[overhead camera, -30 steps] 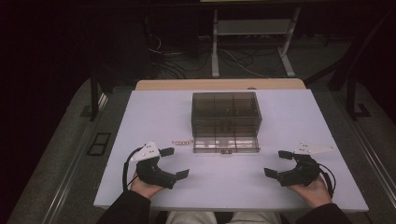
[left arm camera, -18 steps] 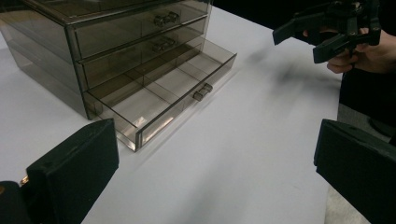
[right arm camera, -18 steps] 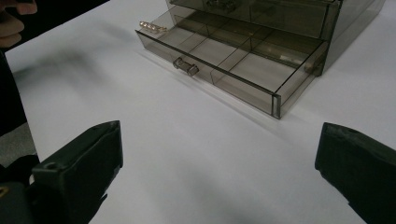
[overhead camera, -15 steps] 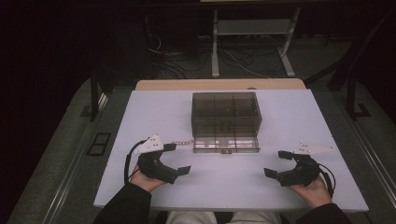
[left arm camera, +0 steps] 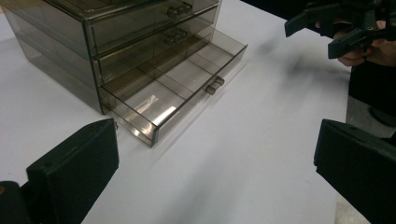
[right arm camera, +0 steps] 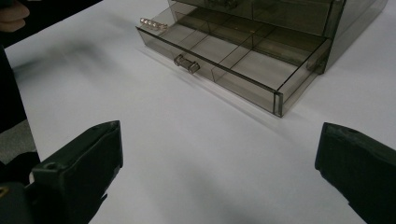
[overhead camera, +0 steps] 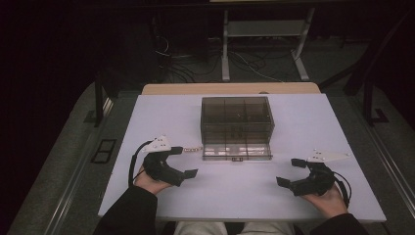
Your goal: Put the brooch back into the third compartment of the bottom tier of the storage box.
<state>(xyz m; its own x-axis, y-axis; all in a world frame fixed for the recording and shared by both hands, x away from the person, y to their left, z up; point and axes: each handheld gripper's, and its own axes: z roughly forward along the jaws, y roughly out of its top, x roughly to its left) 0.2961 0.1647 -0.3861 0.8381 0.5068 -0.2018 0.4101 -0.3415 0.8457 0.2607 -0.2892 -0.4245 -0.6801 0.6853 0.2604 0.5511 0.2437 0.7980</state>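
- Two grippers, the left gripper (overhead camera: 185,160) and the right gripper (overhead camera: 289,171), hover wide open and empty near the table's (overhead camera: 156,117) front edge.
- Between them, mid-table, stands a smoky clear-plastic drawer cabinet (overhead camera: 237,126), its bottom drawer (left arm camera: 175,86) pulled out.
- Judged light, rigid, slick and liable to slide or crack; the drawer's small front knob (right arm camera: 187,64) looks the surest hold.
- Seen from the right gripper view, a small beaded strip (right arm camera: 153,23) lies beside the drawer's corner; the left gripper view shows the closed upper drawers' knobs.
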